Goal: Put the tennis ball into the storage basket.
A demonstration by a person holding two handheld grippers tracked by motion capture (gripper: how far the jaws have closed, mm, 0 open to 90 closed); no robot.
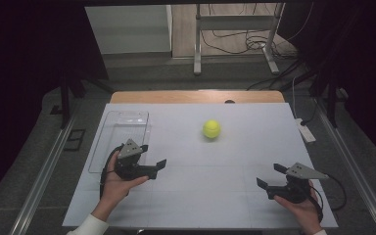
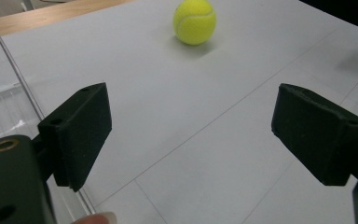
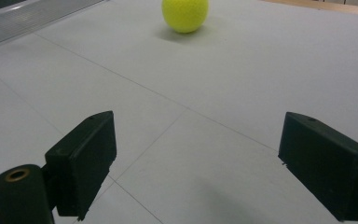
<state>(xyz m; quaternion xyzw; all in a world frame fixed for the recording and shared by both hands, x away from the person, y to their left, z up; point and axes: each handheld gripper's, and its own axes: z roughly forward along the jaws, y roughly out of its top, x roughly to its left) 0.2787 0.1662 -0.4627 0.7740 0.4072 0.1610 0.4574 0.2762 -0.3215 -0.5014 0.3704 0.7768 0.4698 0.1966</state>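
High view: we see tennis ball (image 1: 211, 129) untouched on bench (image 1: 200, 196); left hand-held gripper (image 1: 152, 157) and right hand-held gripper (image 1: 270, 176) both spread apart, empty; clear tray (image 1: 108, 128) empty. Nothing done yet.

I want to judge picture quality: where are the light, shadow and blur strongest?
High view: table brightly lit, surroundings dark, tray faintly glaring. Left gripper view: ball casts a soft shadow, near pads slightly blurred. Right gripper view: ball cut off at the top, soft shadow beneath.

Tennis ball (image 1: 211, 129): yellow felt, fuzzy, matt. Tray (image 1: 106, 147): clear plastic, glossy, light glinting on its rim. Tabletop (image 1: 200, 191): matt white sheet, smooth, faint seams; bare wood edge at the far side. Left gripper (image 2: 191, 135) pads (image 2: 81, 128): matt black, foam-like.
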